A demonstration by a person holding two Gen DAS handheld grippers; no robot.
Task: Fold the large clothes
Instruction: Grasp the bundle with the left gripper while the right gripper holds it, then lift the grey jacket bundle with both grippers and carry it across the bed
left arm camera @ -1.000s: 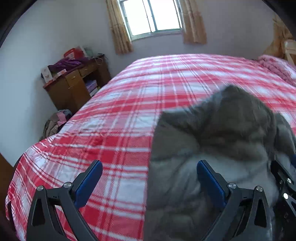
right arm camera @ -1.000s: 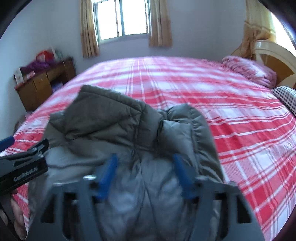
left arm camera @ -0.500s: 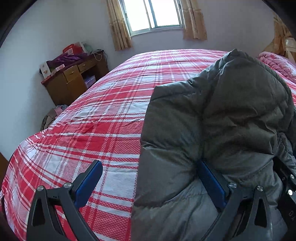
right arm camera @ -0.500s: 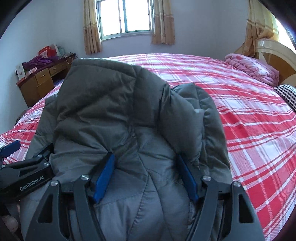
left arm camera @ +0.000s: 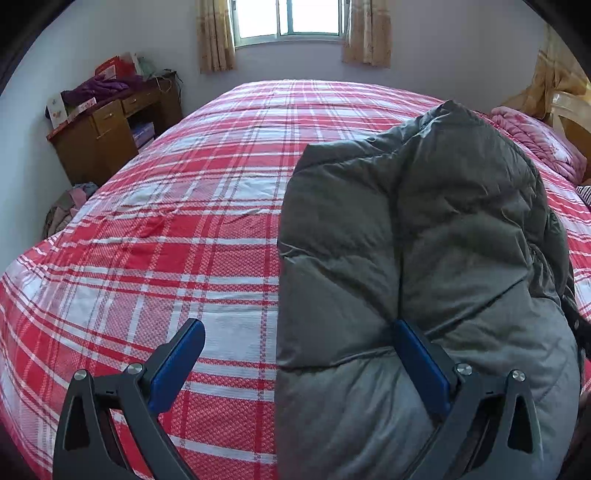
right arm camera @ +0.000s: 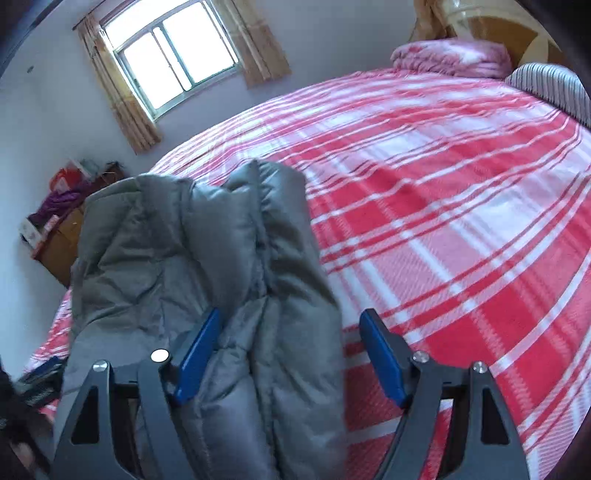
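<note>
While the grey padded jacket [left arm camera: 424,258] lies bunched on the red plaid bedspread [left arm camera: 184,258], the left gripper [left arm camera: 299,365] stands with jaws wide apart, its right finger [left arm camera: 421,365] against the jacket's edge. The right gripper [right arm camera: 291,358] has just been opening; jacket folds sit between its spread, unclamped jaws. Beyond the jacket stands a wooden desk [left arm camera: 107,136]

Place: a home bedroom.
Bed: a large bed [left arm camera: 207,236] is covered in red-and-white plaid.
Far wall: a curtained window [left arm camera: 291,18] is set there.
Left corner: a cluttered wooden desk [left arm camera: 110,133] is seen.
Headboard end: pink folded bedding [right arm camera: 450,55] is piled.
</note>
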